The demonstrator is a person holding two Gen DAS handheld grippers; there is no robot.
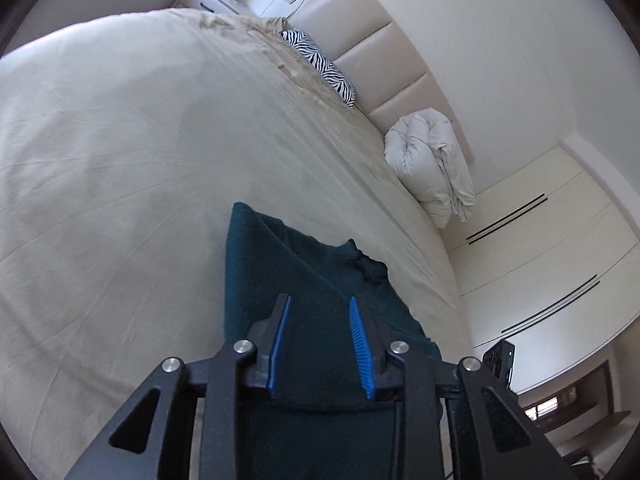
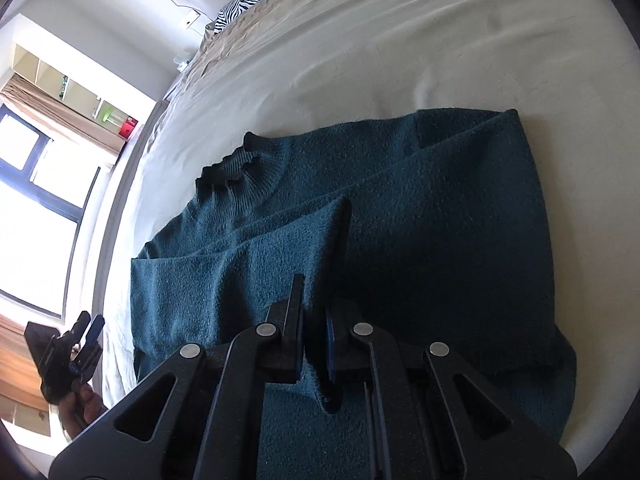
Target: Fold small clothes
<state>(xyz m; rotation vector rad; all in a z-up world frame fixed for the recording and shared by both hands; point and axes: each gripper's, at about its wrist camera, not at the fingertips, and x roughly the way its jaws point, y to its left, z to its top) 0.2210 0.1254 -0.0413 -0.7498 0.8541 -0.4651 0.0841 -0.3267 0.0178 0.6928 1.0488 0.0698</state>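
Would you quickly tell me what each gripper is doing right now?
Left gripper: fingers apart, teal sweater between them; grip unclear.
Right gripper: shut on a fold of the sweater.

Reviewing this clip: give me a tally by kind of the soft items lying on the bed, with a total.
Dark teal knitted sweater: 1
Zebra-striped black-and-white pillow: 1
Rolled white padded duvet: 1
Total: 3, all on the beige bed sheet.
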